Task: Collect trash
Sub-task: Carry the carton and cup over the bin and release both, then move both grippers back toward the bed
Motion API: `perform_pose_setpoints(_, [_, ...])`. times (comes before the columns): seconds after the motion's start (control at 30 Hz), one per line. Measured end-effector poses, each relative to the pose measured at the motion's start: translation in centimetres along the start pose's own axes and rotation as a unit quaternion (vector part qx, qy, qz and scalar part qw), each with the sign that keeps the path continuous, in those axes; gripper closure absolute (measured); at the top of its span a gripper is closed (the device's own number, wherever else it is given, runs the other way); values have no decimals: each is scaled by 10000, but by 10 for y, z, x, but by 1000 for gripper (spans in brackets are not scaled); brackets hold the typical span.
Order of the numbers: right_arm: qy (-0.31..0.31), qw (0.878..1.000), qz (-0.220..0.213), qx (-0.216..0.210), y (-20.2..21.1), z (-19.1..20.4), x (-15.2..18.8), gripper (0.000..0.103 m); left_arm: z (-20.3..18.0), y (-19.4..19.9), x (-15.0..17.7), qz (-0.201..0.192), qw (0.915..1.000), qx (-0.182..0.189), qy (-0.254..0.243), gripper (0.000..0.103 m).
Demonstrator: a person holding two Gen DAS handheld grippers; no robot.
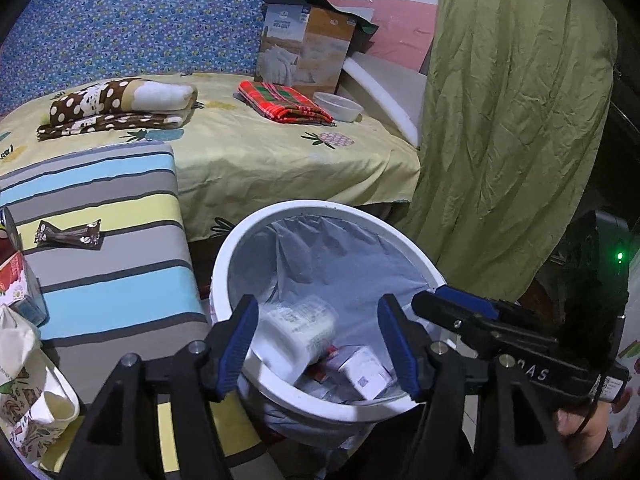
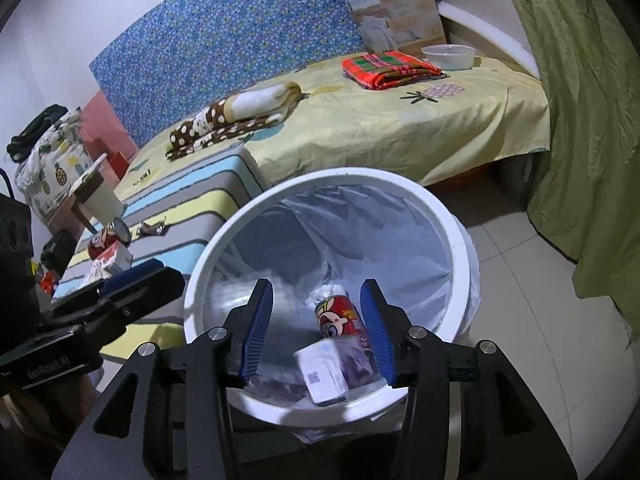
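Jaws of both tools stand spread above the round white plastic bin (image 1: 404,248) lined with a pale bag, and we grip nothing in either. Our left gripper (image 1: 320,344) shows blue pads (image 1: 240,344) wide apart over the bin's near rim; our right gripper (image 2: 318,332) is parted somewhat less, its pads clear of everything below.

Inside the bin, seen from the left wrist, a white plastic tub with a printed label (image 1: 296,332) lies tipped on its side, mouth toward the near left, beside a small white carton (image 1: 366,372). From the right wrist, a red drink can with a cartoon face (image 2: 340,316) lies with its long axis running away from us, top end toward us, and a white carton with a square code (image 2: 324,376) sits just before it, blurred.

Left of the bin, on the striped cushion (image 1: 108,264), a brown foil wrapper (image 1: 68,234) lies flat, long axis crosswise. Beyond the bin, the yellow pineapple-print bed sheet (image 1: 256,148) carries a red plaid folded cloth (image 1: 286,102) and a clear plastic bowl (image 1: 338,106).
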State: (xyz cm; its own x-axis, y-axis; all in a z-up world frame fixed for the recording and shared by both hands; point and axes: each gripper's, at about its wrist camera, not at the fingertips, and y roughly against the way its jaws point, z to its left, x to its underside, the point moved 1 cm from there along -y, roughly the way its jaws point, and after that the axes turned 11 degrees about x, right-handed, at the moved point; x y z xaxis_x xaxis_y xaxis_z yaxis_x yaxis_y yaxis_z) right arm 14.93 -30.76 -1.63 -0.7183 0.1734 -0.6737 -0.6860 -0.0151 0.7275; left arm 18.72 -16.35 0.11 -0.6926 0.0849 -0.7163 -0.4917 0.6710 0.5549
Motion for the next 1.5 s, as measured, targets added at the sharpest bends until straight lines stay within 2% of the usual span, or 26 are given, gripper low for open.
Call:
perform_pose_setpoints(0.3, [-2, 9998, -213, -52, 15, 4, -2, 55, 2, 29, 6, -241, 9996, -112, 35, 39])
perform_pose_setpoints(0.83, [524, 9959, -449, -592, 39, 48, 7, 55, 21, 105, 38, -712, 9940, -812, 177, 39])
perform_pose_setpoints(1.1, [947, 9897, -457, -976, 43, 79, 17, 55, 37, 135, 58, -847, 9887, -1184, 370, 39])
perform_pose_setpoints(1.5, [1345, 9816, -213, -1338, 37, 112, 35, 55, 72, 175, 88, -1033, 9752, -1765, 847, 39])
